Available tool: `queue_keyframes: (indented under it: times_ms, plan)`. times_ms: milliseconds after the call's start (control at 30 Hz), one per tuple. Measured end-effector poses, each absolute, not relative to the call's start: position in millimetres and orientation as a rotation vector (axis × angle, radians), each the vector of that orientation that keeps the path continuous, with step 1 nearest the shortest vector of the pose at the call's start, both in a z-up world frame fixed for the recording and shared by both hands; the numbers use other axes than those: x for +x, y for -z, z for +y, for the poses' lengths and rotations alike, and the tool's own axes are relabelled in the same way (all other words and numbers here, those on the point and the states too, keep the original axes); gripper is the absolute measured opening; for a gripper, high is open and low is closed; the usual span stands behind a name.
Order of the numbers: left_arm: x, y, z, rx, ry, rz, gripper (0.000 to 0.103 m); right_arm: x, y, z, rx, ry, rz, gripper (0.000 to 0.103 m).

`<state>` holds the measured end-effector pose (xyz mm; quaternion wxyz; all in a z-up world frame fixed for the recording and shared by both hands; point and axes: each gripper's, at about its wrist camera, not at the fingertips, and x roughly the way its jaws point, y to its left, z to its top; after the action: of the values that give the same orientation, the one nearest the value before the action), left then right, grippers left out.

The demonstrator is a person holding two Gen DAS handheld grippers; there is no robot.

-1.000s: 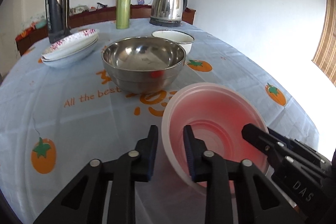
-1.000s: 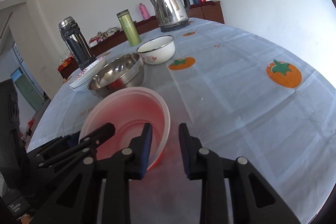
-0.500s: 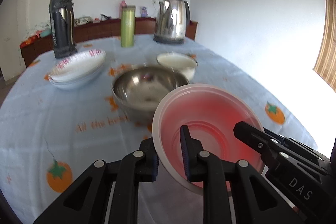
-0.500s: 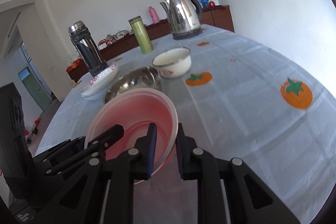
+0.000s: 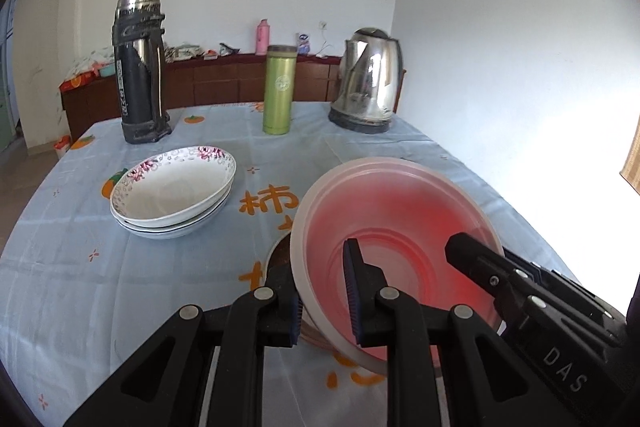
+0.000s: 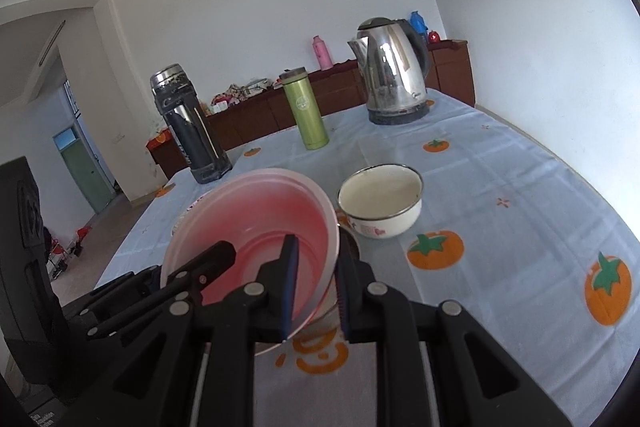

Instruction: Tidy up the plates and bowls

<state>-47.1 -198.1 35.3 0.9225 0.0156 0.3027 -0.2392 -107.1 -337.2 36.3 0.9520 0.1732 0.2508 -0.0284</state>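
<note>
Both grippers' fingers clamp pink bowl [image 5: 396,227] rim | plates [image 5: 172,191]: left view | enamel bowl [image 6: 380,203]: right view

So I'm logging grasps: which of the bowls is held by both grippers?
The pink plastic bowl, gripped on opposite rims by the left gripper and right gripper. The white enamel bowl and stacked floral dishes rest untouched on the table.
</note>
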Motion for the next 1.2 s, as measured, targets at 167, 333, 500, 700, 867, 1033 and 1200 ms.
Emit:
queue_keyframes:
  times_ms: [167, 333, 500, 700, 867, 1033, 1200]
  plan:
    - [-24.8, -20.0, -201.9, 0.025, 0.446, 0.672, 0.02, -87.1, -17.6, -341.1, 0.364, 0.049, 0.557, 0.017]
    - [-15.8, -5.8, -205.2, 0.036, 0.43, 0.7, 0.02, -80.2, -5.8, -344.0, 0.367, 0.049, 0.587, 0.018]
    - [-8.0, 3.0, -205.6, 0.03, 0.425, 0.731, 0.02, -77.9, -2.7, -346.3, 0.37, 0.041, 0.593, 0.02]
    - [-6.4, 5.2, -204.5, 0.035, 0.409, 0.735, 0.02, -72.8, 6.1, -342.2, 0.363, 0.033, 0.616, 0.02]
    - [-8.7, 5.5, -205.6, 0.046, 0.403, 0.725, 0.021, -73.5, 5.2, -340.9, 0.342, 0.035, 0.599, 0.026]
    - [-11.1, 1.6, -203.4, 0.045, 0.394, 0.7, 0.021, -79.9, 0.6, -343.7, 0.328, 0.066, 0.56, 0.048]
    - [-16.5, -3.4, -200.6, 0.05, 0.382, 0.663, 0.026, -86.5, -3.0, -354.5, 0.339, 0.119, 0.507, 0.057]
